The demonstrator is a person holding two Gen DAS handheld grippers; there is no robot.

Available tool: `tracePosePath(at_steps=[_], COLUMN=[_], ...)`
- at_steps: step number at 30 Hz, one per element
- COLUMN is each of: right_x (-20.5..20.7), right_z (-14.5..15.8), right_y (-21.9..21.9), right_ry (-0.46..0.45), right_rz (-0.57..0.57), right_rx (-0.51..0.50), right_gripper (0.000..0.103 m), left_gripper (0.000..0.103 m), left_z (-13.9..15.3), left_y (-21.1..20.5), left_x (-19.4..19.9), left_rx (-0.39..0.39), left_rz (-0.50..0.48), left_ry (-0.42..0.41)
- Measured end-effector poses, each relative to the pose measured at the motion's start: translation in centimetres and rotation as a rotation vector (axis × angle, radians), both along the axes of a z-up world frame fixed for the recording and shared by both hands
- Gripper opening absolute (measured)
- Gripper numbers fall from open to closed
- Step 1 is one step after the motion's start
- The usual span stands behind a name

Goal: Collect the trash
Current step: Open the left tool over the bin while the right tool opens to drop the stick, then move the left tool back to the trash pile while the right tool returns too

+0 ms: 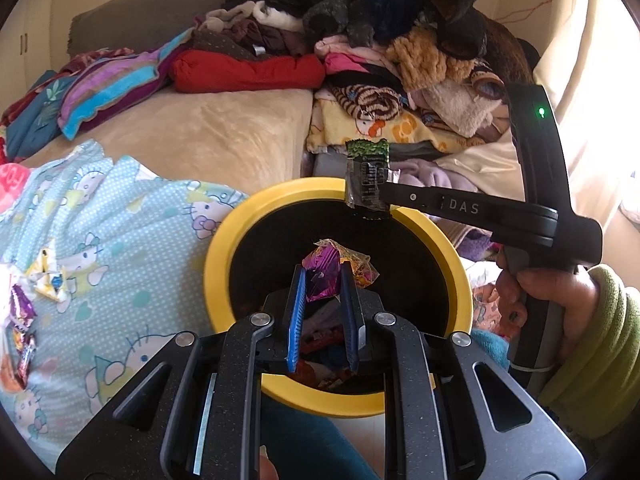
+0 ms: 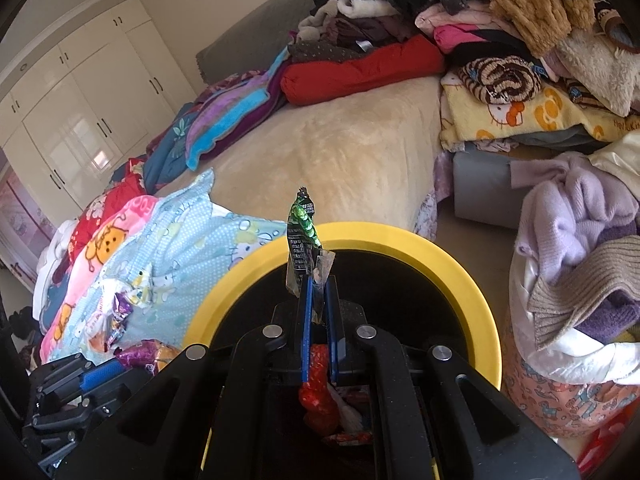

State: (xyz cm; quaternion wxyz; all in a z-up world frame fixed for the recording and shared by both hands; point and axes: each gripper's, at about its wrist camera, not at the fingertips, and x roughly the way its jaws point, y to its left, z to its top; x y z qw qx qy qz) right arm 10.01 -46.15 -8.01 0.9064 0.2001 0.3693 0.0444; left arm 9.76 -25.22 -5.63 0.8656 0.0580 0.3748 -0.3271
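A: Left to right, what do you see?

B: Loose crinkled sweet wrappers (image 1: 22, 312) on the blue cartoon-print quilt (image 1: 120, 240) at nine o'clock. The left hand-held gripper (image 1: 323, 276) is clamped narrow on a purple foil wrapper (image 1: 320, 270) over the round yellow-rimmed black bin (image 1: 218, 264)

A: And the right?

B: The right hand-held gripper (image 2: 317, 280) pinches a green-and-black foil sachet (image 2: 301, 232) at the bin's twelve o'clock rim

A: Handling?

B: Feather-light, crushable, slick; probably best pinched mid-body, since the edges could slip
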Motion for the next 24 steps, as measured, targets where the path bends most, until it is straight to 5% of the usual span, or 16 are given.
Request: tracePosePath(at_steps=[9,11,13,14,16,24], right_x=[0.1,0.1,0.1,0.1,0.0,-0.2], right_z=[-0.4,-0.5,-0.6,-0.5,-0.4,0.7], right_y=[-0.5,-0.5,-0.5,-0.5,-0.4,0.8], right_ry=[0.021,0.027,0.029,0.026,0.024,-0.004], right_rz=[-0.002,-0.005,-0.011,-0.014,-0.017,0.006], right_rx=[0.006,0.008,0.009,0.012,0.012,0.005], right_gripper=[0.007,0.011,0.026,0.037,0.039,0.054], left_gripper=[0.012,0.024,0.058,0.064,0.083,0.092], left_z=[-1.3,-1.4,-1.2,-1.0,-0.5,1.2], left_y=[-0.9,-0.6,-0.1,0.2,0.6,1.7], left_x=[0.2,0.4,0.6,0.6,0.7,0.0], left_rx=[0.022,0.014,0.000,-0.012,-0.029,-0.048], left_rz=[-0.009,0.007,0.036,0.043,0.062,0.094], left_ry=[0.030,0.039,0.034,0.032,0.019,-0.050])
